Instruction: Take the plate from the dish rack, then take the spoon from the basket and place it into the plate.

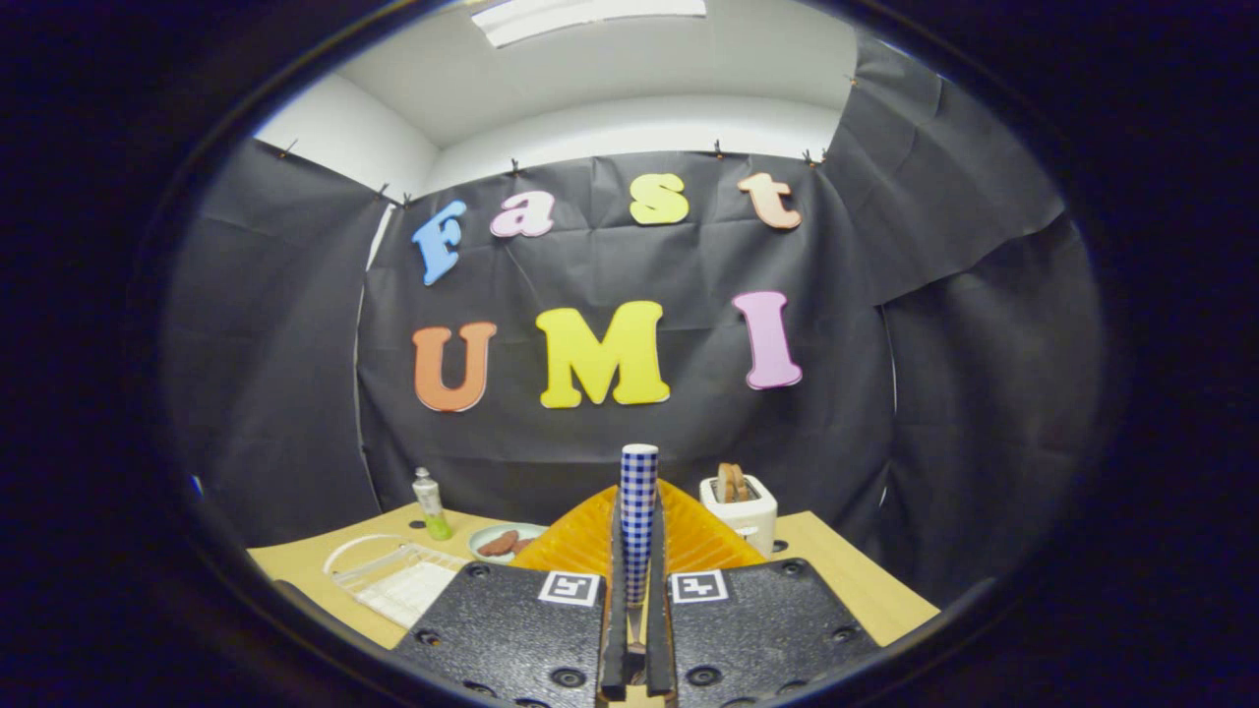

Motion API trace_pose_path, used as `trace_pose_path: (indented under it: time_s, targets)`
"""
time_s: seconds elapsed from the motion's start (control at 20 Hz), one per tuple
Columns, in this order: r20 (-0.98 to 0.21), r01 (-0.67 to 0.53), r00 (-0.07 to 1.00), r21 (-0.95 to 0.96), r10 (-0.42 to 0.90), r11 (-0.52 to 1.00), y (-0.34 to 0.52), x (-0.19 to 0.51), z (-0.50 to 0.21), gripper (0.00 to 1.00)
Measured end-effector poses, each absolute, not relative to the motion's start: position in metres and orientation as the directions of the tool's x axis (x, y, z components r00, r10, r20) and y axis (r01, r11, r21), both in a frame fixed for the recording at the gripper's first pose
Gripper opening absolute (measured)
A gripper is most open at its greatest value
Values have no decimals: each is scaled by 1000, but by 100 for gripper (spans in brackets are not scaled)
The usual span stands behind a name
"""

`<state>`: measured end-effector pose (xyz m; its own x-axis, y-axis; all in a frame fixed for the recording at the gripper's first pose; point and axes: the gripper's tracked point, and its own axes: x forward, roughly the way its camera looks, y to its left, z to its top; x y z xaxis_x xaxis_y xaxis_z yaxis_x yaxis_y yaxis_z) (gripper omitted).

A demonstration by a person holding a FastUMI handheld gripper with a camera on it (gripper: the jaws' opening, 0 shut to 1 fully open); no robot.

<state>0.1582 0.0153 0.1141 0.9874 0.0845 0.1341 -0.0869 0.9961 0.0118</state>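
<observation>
A spoon with a blue-and-white checked handle (638, 492) stands upright between my fingers, handle end up, its lower part hidden in the narrow gap. My gripper (637, 551) is shut on the spoon, with both fingers pressed against the handle. Just beyond the fingers, behind the spoon, lies an orange ribbed plate (580, 541) on the wooden table (846, 580). Its rim fans out to either side of the handle. The spoon hangs over the plate's near part.
A white dish rack (393, 580) sits on the table left of the fingers. Behind it are a small green-bottomed bottle (430, 503) and a pale dish with brown sausages (502, 541). A white toaster with bread (740, 511) stands right of the plate. Black cloth walls close off the back.
</observation>
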Motion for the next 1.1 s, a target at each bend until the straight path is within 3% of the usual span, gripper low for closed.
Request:
trace_pose_path:
  time_s: [0.25,0.6,1.1]
  targets:
    - [138,-133,982,33,127,991,77,108,88,13]
    - [163,-108,981,-14,109,994,142,84,5,15]
    - [33,-54,998,39,52,998,168,99,-110,18]
